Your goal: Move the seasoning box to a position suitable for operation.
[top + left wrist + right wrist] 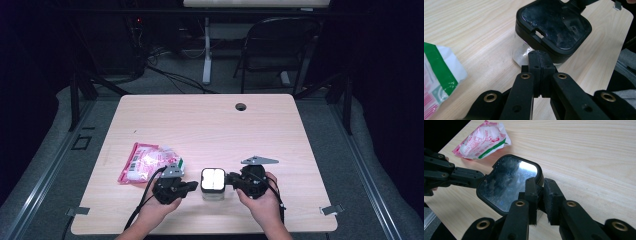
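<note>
A clear square container with a black-rimmed lid [212, 181] [554, 25] [506, 182] stands near the table's front edge, between my two grippers. My left gripper [195, 185] [539, 58] is shut, jaws pressed together with nothing between them. Its tip rests against the lid's rim on the container's left side. My right gripper [231, 179] [540, 187] comes in from the right, its jaws shut on the edge of the lid. A pink, white and green plastic bag [147, 162] [439, 75] [481, 141] lies flat to the left of the container.
The light wooden table [210, 125] has a cable hole [241, 106] near its far edge and metal clips [330, 210] at the front corners. A black folding chair [280, 40] and a white desk leg [206, 50] stand behind the table.
</note>
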